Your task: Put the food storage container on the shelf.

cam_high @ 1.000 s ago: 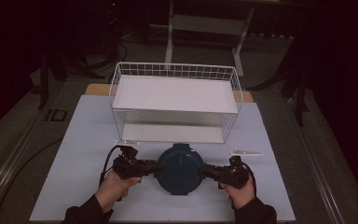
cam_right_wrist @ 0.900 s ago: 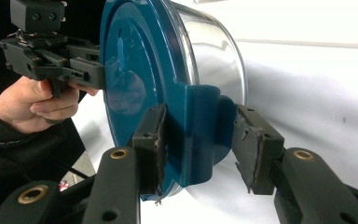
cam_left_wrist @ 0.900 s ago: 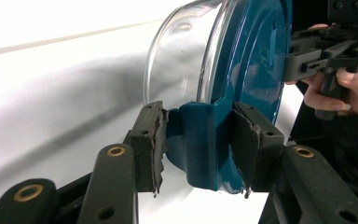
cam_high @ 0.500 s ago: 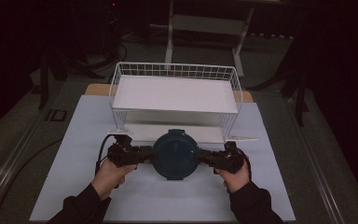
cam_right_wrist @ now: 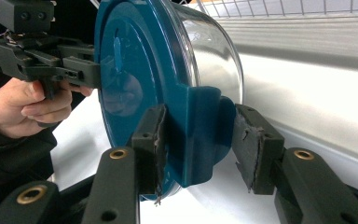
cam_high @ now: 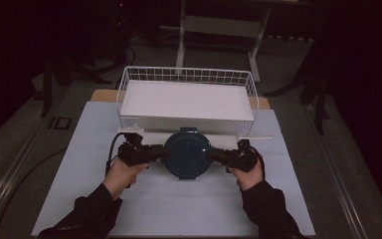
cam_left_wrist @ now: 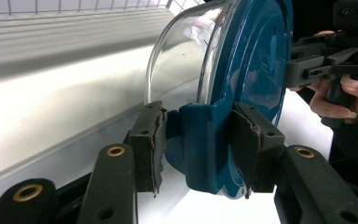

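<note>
The round glass bowl (cam_high: 187,153) with its dark teal lid sits near the middle of the desk (cam_high: 79,149), just in front of the near wall of the white wire basket (cam_high: 186,74). The lid is a flat disc with a raised ridge at its centre and a thick clip tab on each side; below it the clear wall curves inward toward the base and throws back bright glare.

The left gripper (cam_high: 154,152) has its jaws clenched on the left clip tab (cam_left_wrist: 200,144), with both pads pressed against it. The right gripper (cam_high: 219,155) straddles the right clip tab (cam_right_wrist: 198,140): one pad touches, while the other stands off with a thin gap, so that hold looks looser.

The risk is uneven support. If the bowl goes up toward the basket carried only by the tabs, the looser right side could slip and tip the load leftward. A clip could also spring open under the weight, letting the glass part drop away from the lid. The basket's near wall is close too, and a low lift could knock the bowl against the wire. From the high view I cannot tell whether the bowl rests on the desk or is just clear of it.
</note>
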The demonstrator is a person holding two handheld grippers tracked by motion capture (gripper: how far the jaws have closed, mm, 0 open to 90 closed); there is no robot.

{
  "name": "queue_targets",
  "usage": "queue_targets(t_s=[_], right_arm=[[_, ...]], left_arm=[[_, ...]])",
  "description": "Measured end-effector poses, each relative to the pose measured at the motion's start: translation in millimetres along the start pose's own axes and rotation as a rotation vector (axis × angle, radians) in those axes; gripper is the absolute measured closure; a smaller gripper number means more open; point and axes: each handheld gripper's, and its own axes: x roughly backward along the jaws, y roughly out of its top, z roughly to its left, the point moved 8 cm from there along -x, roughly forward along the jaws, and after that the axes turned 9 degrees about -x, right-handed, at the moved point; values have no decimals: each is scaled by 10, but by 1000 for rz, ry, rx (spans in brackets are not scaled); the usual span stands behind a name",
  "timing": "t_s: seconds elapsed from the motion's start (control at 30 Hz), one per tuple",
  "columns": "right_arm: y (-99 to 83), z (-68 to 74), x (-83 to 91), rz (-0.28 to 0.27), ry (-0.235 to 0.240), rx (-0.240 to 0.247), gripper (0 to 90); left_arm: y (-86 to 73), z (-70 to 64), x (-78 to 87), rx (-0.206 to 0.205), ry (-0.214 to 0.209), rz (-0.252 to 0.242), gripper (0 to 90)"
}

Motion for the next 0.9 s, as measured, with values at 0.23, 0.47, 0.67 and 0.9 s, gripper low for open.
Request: queue_targets(t_s=[0.23, 0.47, 0.67, 0.9], right_arm=[[42, -160, -121, -5, 2, -27, 562], [105, -278, -231, -7, -3, -32, 561], [137, -363, -291, -15, -14, -41, 560], [161, -457, -316, -15, -23, -45, 559]], left_arm=[[20, 174, -104, 5, 10, -4, 557], [22, 313, -184, 14, 20, -9, 555], [6, 389, -266, 42, 22, -15, 552], [-14, 447, -365, 64, 29, -25, 550]])
